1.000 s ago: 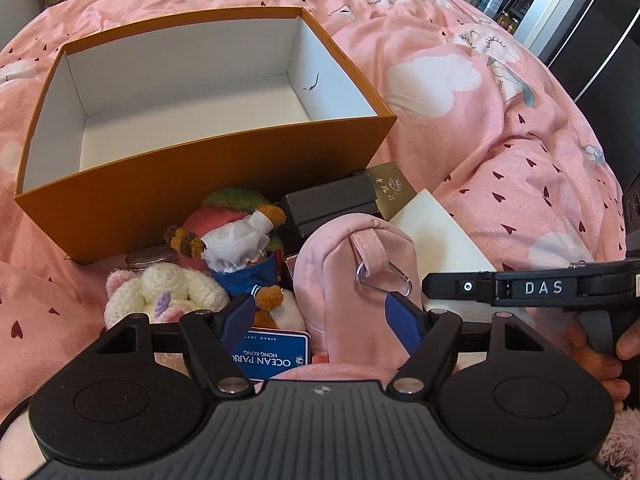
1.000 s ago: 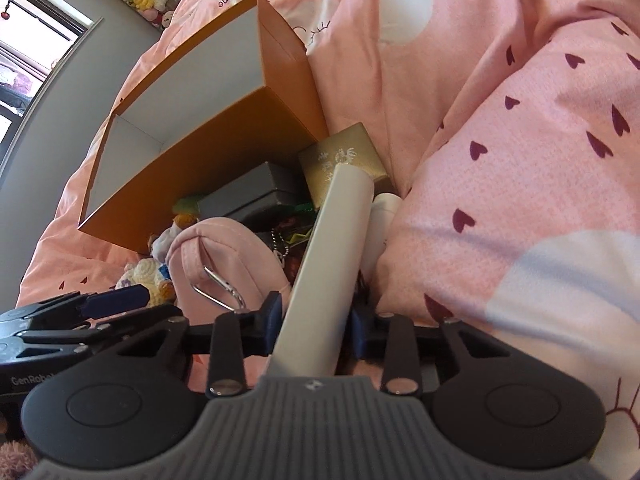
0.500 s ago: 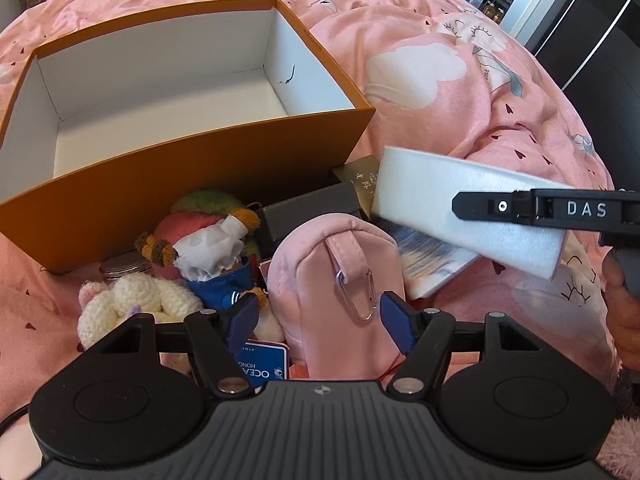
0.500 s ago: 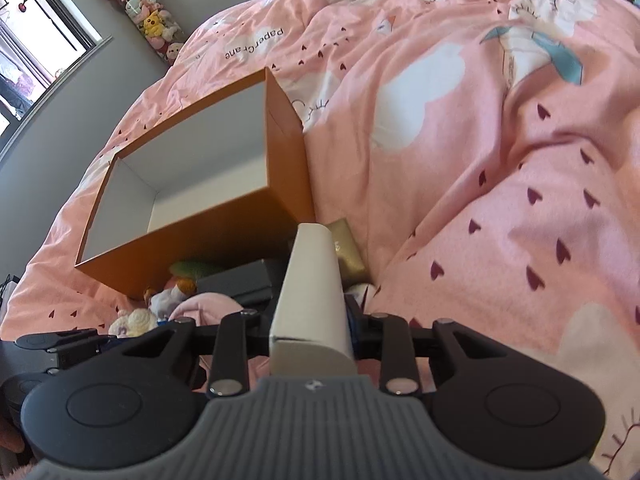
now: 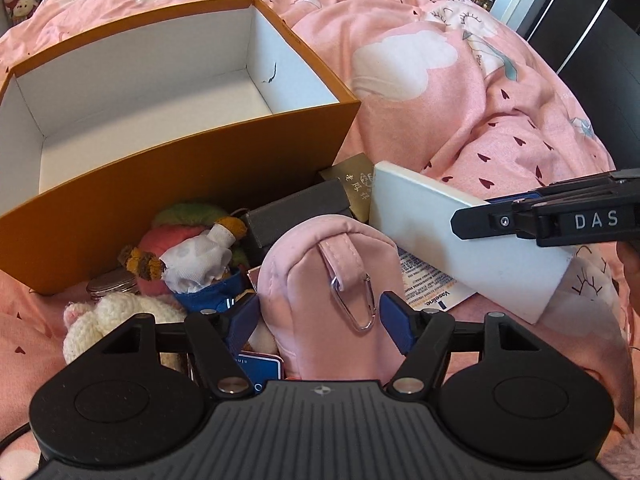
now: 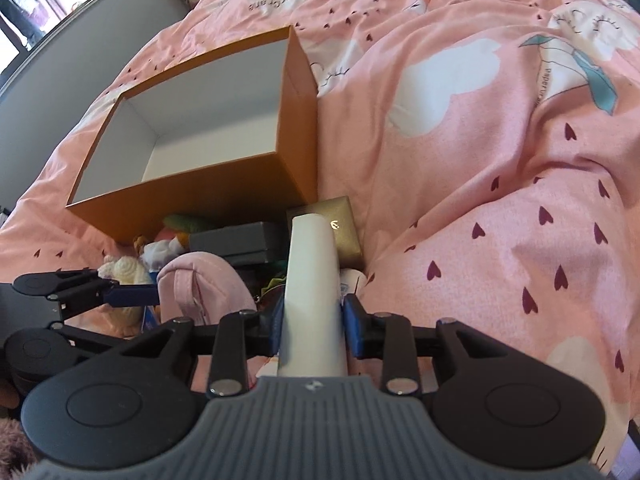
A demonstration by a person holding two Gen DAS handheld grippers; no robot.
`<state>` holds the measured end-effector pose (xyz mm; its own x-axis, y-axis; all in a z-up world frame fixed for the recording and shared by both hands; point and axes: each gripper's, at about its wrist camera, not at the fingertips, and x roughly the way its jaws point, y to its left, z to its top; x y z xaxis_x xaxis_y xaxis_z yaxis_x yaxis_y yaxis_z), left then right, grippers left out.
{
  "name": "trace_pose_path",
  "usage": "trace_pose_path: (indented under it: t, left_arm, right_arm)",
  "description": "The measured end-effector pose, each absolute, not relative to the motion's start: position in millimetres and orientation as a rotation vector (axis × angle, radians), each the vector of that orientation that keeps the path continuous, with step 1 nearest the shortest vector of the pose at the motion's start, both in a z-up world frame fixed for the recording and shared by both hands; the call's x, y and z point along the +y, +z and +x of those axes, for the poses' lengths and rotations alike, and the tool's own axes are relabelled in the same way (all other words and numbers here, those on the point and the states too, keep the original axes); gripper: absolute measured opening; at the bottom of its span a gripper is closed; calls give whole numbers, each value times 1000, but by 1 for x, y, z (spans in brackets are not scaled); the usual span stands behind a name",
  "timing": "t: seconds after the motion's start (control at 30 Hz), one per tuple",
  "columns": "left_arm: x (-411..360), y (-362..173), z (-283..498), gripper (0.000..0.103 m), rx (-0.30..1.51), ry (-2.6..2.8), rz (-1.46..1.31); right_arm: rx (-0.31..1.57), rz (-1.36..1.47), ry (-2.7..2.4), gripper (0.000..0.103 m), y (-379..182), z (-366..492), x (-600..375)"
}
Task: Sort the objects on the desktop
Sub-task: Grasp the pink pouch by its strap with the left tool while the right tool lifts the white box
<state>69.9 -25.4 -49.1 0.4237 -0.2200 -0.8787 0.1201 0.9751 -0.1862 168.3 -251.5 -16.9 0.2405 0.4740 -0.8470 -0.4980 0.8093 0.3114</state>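
Observation:
An open orange box (image 5: 180,184) with a white inside stands on the pink duvet, also in the right wrist view (image 6: 200,208). Below it lies a pile of small things. A pink pouch (image 5: 332,272) with a metal clip stands upright between the fingers of my left gripper (image 5: 318,316). Its jaws are closing on the pouch's sides, and I see no firm squeeze. My right gripper (image 6: 310,320) is shut on a flat white box (image 6: 312,280), its jaws opening slightly. That white box (image 5: 452,240) hangs above the right of the pile.
Plush toys (image 5: 192,256), a crocheted white toy (image 5: 116,316), a round tin (image 5: 112,284), a grey box (image 5: 296,212), a gold box (image 5: 354,188), a Vaseline packet (image 5: 432,284) and a blue card (image 5: 260,364) crowd the pile. The duvet (image 6: 500,160) rises in folds to the right.
My right gripper has lifted the white box off the pile and rolled it from on edge toward flat. The left fingers have drawn in around the pink pouch.

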Motion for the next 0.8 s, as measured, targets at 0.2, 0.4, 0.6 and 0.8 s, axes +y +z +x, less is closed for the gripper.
trace_pose_path:
  t: [0.2, 0.4, 0.6, 0.8]
  left_arm:
    - [-21, -46, 68, 64, 1096, -234, -127]
    - [-27, -40, 63, 54, 1045, -311, -101]
    - [-38, -37, 61, 52, 1033, -363, -13]
    - [-43, -54, 74, 65, 1079, -318, 0]
  right_arm:
    - [1253, -140, 740, 36, -22, 190, -232]
    - [1299, -238, 748, 33, -32, 198, -217]
    - [1304, -241, 736, 33, -31, 195, -226]
    - [1298, -220, 727, 33, -32, 193, -231]
